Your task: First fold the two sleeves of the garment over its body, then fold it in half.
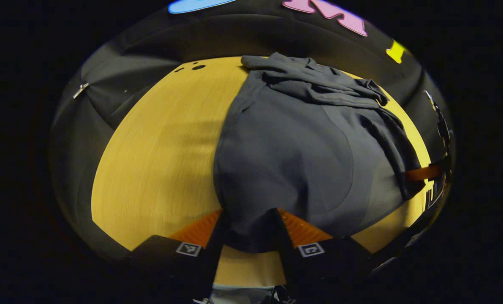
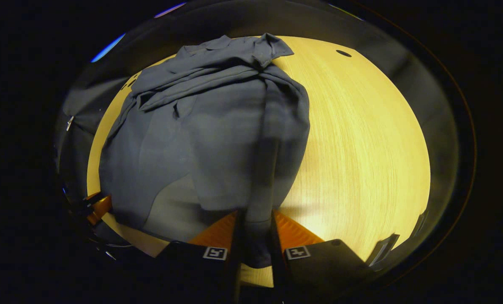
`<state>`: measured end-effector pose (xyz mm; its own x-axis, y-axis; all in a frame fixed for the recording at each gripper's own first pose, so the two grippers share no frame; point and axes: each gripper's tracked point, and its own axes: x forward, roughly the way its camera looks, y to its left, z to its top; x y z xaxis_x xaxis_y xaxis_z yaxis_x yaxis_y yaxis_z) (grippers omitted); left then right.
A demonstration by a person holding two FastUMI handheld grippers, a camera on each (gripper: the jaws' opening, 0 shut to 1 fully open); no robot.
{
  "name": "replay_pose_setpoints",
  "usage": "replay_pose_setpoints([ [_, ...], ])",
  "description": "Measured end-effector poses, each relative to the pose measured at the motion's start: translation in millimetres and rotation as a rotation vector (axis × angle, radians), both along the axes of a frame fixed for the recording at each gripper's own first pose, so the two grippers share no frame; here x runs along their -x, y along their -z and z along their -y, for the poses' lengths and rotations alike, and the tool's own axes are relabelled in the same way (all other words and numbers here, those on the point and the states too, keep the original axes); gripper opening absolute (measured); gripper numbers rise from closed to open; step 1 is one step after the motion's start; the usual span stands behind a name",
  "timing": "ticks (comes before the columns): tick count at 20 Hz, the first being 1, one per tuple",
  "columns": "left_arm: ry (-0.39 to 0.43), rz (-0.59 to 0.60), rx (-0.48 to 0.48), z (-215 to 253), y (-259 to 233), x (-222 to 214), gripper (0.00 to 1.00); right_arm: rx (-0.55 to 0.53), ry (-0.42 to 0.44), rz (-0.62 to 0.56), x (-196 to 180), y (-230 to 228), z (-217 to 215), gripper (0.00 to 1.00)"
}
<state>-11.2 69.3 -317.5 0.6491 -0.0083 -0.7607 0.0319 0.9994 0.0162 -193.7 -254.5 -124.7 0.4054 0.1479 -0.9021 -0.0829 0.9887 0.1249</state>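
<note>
**Both grippers pinch the shirt's near hem**

A dark grey shirt (image 1: 285,156) lies on a yellow wooden table (image 1: 158,160), collar end far from the cameras and hem end near. Its sleeves are bunched and folded across the upper body, making a rumpled band of cloth near the collar; the lower body lies fairly flat.

In the left gripper view, the left gripper (image 1: 249,236) sits at 6 o'clock with the shirt's near edge drawn between its two fingers (image 1: 198,232). The jaws are partly closed, and the cloth fills the gap between them, so they look to be grasping the hem. The shirt spreads from there toward 12 and 1 o'clock, with bare table from 8 to 11 o'clock. At 3 o'clock, at the shirt's far side edge, the right gripper (image 1: 422,173) shows small, touching the cloth.

In the right gripper view, the right gripper (image 2: 255,236) is at 6 o'clock, jaws narrow and clenched on a fold of the shirt (image 2: 217,139) that runs as a ridge up toward 12 o'clock. The rest of the shirt spreads toward 9 to 11 o'clock; bare table (image 2: 361,139) lies from 1 to 4 o'clock. The left gripper (image 2: 97,207) shows at 8 o'clock, at the shirt's edge.
</note>
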Motion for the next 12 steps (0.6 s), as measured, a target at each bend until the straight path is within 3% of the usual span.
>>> replay_pose_setpoints([
  [2, 0.029, 0.018, 0.006, 10.4, -2.9, -4.4, 0.38, -0.035, -0.003, -0.014, 0.1, 2.3, -4.7, 0.14],
  [4, 0.041, 0.042, 0.013, 15.5, -3.7, -8.2, 0.14, -0.059, -0.031, -0.014, -1.1, -0.5, -3.9, 0.06],
  [5, 0.045, 0.049, 0.021, 17.6, -4.6, -10.4, 0.08, -0.066, -0.039, -0.018, -0.1, 0.2, -5.1, 0.06],
  [12, -0.012, 0.061, 0.15, 19.8, -32.8, -12.0, 0.05, -0.093, -0.033, 0.047, -5.1, -18.5, -6.7, 0.05],
])
